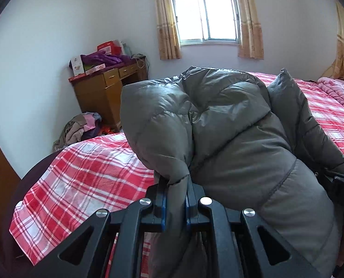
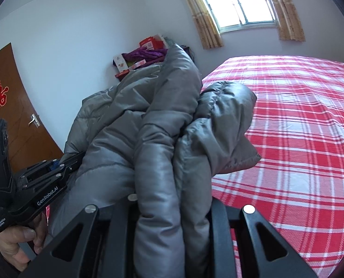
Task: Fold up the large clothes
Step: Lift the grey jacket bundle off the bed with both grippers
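Both blue-padded fingers [image 1: 164, 202] of my left gripper [image 1: 174, 199] pinch a fold of the grey puffer jacket [image 1: 229, 125]; my right gripper [image 2: 172, 199] is buried in bulk, its grip unreadable. Judging it light, soft, slippery (shiny shell): I'd hold seams.

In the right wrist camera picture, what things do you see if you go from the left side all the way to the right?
Brown door → left gripper → grey puffy jacket → red plaid bed.
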A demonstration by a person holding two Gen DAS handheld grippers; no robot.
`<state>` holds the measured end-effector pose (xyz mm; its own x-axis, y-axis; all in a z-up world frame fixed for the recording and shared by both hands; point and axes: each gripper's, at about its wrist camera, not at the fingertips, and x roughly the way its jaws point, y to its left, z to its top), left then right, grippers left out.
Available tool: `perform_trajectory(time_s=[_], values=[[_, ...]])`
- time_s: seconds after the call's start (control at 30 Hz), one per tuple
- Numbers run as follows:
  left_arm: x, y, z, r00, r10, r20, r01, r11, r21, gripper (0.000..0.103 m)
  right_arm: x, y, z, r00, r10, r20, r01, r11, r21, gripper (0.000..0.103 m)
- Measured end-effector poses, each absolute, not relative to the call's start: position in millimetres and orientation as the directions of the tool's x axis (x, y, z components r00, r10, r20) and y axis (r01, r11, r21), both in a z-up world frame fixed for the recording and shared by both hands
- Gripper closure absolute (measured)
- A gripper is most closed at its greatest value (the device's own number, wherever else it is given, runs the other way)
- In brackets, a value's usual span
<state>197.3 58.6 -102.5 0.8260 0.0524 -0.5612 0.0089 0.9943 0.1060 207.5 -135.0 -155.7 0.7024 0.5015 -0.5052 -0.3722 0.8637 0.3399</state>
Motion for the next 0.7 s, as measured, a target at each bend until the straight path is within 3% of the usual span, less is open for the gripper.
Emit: perform_trajectory(time_s=[0.7], values=[[205.8, 99.2, -130.8, 0.783, 0.092, -0.615, -0.053, 0.995, 0.081, 0.092, 232.3, -92.6, -161.5, 0.634, 0.516, -0.576, -0.408, 0.856, 0.317, 0.081]])
